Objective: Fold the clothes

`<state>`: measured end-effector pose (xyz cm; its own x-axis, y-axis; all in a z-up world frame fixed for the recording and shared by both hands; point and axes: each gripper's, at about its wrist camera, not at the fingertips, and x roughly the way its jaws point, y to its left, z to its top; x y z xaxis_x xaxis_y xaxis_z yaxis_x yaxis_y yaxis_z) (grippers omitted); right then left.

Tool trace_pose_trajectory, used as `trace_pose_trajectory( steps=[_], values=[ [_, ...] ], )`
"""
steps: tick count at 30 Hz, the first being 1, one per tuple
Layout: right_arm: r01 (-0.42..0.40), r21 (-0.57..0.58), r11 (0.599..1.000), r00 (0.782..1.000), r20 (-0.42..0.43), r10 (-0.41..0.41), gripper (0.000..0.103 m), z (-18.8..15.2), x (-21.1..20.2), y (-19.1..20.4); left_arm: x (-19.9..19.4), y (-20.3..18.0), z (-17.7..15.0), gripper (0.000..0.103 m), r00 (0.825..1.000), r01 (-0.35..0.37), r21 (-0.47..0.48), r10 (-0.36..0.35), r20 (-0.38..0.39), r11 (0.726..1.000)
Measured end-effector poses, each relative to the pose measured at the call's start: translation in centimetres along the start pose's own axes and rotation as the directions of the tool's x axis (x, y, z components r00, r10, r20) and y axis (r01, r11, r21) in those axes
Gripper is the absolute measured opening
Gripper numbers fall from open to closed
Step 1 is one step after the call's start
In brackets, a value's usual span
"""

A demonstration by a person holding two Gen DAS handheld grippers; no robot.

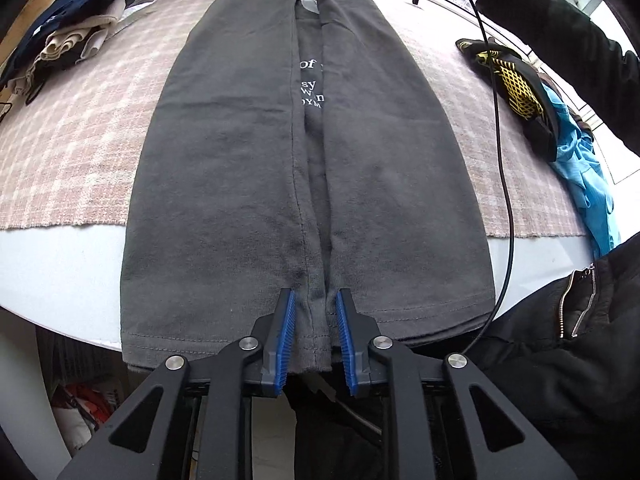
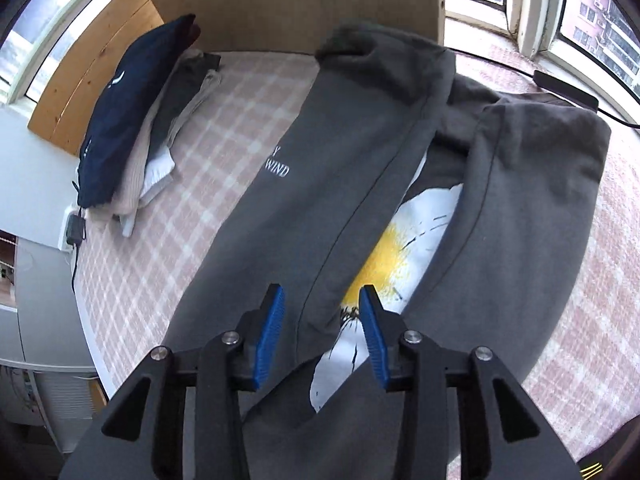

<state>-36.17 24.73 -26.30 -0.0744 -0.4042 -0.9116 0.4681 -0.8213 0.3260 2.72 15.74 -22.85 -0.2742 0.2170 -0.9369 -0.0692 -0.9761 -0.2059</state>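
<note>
The grey shirt [image 1: 248, 168] lies flat and lengthwise on the checked cloth [image 1: 80, 152] that covers the white tabletop [image 1: 48, 272]. Both long sides are folded in toward the middle, so the two folded edges run almost side by side down its length, with a narrow strip of printed letters showing between them. That narrow shape looks like the setup for the next fold, end to end. The hem hangs a little over the near edge of the tabletop, which leaves it easy to pinch from the front.

The left tool [image 1: 314, 334] sits at that hem, right on the centre line. Its blue pads stand apart with the hem's middle fabric between them, so it looks open around the cloth; whether the pads press it I cannot tell.

At the far end, the right tool [image 2: 322, 334] hovers over the collar end of the shirt, where the flaps part and a white and yellow flower print [image 2: 396, 248] shows. Its pads are open with a folded edge lying between and below them, not gripped.

A stack of folded clothes [image 2: 132, 128] rests on one side of the cloth, and a heap of unfolded clothes [image 1: 532, 108], black, yellow and blue, on the other, well apart from the shirt.
</note>
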Motion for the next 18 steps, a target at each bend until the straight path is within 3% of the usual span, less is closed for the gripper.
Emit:
trace_pose_trajectory(
  steps=[5, 8, 9, 13, 15, 16, 18],
  values=[
    [0.083, 0.001, 0.997, 0.996, 0.039, -0.083, 0.038, -1.4, -0.5, 0.3, -1.4, 0.7, -0.4, 0.010, 0.999, 0.033, -0.045, -0.032, 0.022, 0.998],
    [0.065, -0.023, 0.998, 0.995, 0.081, -0.063, 0.038, -2.0, -1.6, 1.0, -2.2, 1.2, 0.8, 0.021, 0.998, 0.009, -0.094, -0.002, 0.066, 0.996],
    [0.057, -0.039, 0.998, 0.996, 0.067, -0.055, 0.038, -2.1, -1.4, 1.4, -1.9, 1.3, 1.4, 0.027, 0.997, 0.006, -0.101, 0.002, 0.076, 0.995],
    [0.101, -0.071, 0.992, 0.995, 0.030, -0.099, 0.038, -2.0, 0.2, 2.6, -0.4, 1.0, 3.8, 0.027, 0.995, -0.024, -0.081, 0.032, 0.093, 0.996],
    [0.086, -0.052, 0.995, 0.996, 0.006, -0.086, 0.038, -2.1, 1.0, 2.5, 0.7, 0.7, 4.6, 0.021, 0.995, -0.058, -0.059, 0.062, 0.075, 0.997],
    [0.071, -0.039, 0.997, 0.997, -0.006, -0.072, 0.038, -2.1, 1.3, 2.3, 1.2, 0.6, 5.0, 0.005, 0.995, -0.075, -0.048, 0.078, 0.067, 0.996],
    [0.083, -0.051, 0.995, 0.996, -0.012, -0.084, 0.038, -2.3, 2.0, 2.7, 1.1, 0.6, 4.9, 0.003, 0.995, -0.063, -0.036, 0.065, 0.077, 0.997]
  ],
)
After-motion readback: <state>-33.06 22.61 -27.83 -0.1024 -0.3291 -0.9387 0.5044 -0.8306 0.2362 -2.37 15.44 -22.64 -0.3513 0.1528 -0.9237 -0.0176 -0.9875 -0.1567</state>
